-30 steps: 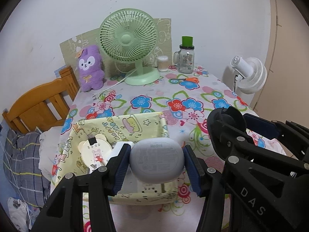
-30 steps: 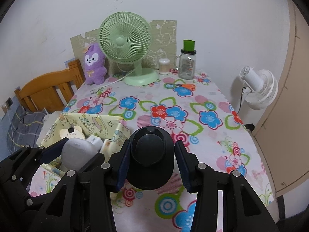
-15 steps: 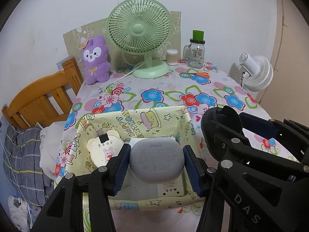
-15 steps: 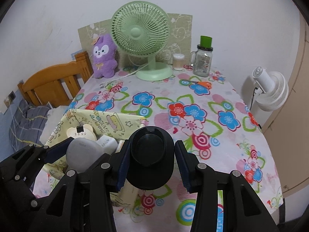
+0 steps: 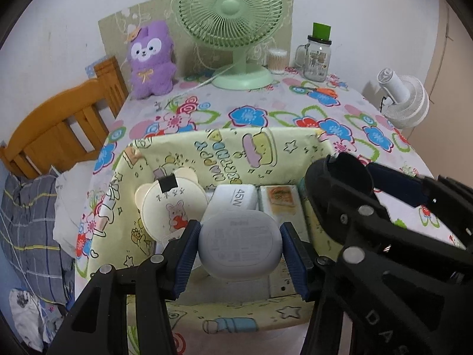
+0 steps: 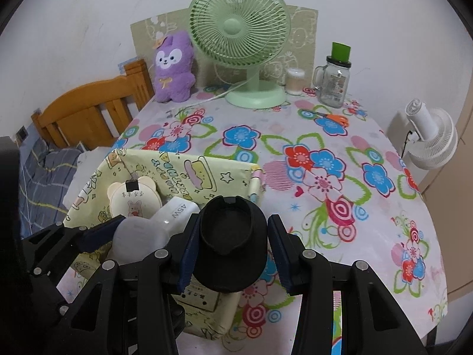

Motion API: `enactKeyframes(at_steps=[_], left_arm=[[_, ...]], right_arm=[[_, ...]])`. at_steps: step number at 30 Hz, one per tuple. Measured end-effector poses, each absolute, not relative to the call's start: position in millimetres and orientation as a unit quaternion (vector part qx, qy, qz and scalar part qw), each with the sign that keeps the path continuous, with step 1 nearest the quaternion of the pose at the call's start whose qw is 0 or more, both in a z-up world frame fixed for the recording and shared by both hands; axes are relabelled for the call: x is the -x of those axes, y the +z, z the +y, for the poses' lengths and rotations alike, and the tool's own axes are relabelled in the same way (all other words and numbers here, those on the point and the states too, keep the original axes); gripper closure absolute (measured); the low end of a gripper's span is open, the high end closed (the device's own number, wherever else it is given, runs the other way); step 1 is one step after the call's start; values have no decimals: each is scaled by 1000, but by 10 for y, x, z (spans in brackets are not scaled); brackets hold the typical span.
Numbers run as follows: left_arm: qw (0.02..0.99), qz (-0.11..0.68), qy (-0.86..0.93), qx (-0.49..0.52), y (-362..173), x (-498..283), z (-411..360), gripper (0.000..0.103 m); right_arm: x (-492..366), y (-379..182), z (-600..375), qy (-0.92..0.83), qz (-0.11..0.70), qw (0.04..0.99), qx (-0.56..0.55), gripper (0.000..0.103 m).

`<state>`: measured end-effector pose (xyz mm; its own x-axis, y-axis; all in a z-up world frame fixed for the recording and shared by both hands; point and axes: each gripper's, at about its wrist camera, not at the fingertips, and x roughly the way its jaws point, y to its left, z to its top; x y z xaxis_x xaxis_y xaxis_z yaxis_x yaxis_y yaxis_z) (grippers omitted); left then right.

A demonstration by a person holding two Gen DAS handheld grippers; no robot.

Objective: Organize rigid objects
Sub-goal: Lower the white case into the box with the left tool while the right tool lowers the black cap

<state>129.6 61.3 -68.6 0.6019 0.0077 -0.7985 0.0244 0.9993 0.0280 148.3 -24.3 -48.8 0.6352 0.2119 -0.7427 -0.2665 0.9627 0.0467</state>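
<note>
My left gripper (image 5: pixel 239 251) is shut on a grey oval Redmi case (image 5: pixel 239 244) and holds it over the inside of a yellow cartoon-print fabric basket (image 5: pixel 236 153). In the basket lie a cream bear-shaped disc (image 5: pixel 170 207), a white 45W charger (image 5: pixel 236 198) and a small flat card (image 5: pixel 279 199). My right gripper (image 6: pixel 233 248) is shut on a black round cup-like object (image 6: pixel 232 236) above the basket's right edge (image 6: pixel 207 174). It shows at the right in the left wrist view (image 5: pixel 340 177).
On the floral tablecloth (image 6: pixel 325 148) at the back stand a green desk fan (image 6: pixel 239 29), a purple plush (image 6: pixel 173 65), a cotton-swab jar (image 6: pixel 295 80) and a glass mug jar (image 6: pixel 334 80). Orange scissors (image 6: pixel 331 117) lie near them. A wooden headboard (image 6: pixel 88 109) is left, a white fan (image 6: pixel 428 139) right.
Both grippers have moved forward and down toward the basket with their objects. The basket's contents now show more fully beneath the grey case.
</note>
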Motion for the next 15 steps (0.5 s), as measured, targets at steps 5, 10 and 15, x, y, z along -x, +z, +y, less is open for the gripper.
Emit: enactKeyframes(at_steps=[5, 10, 15], left_arm=[[889, 457, -11, -17, -767, -1322, 650, 37], [892, 451, -20, -11, -754, -1308, 684, 19], [894, 448, -21, -1, -750, -1325, 763, 13]], right_arm=[[-1524, -497, -198, 130, 401, 906, 38, 54], [-1563, -499, -180, 128, 399, 907, 32, 54], [-1590, -502, -112, 134, 398, 907, 33, 54]])
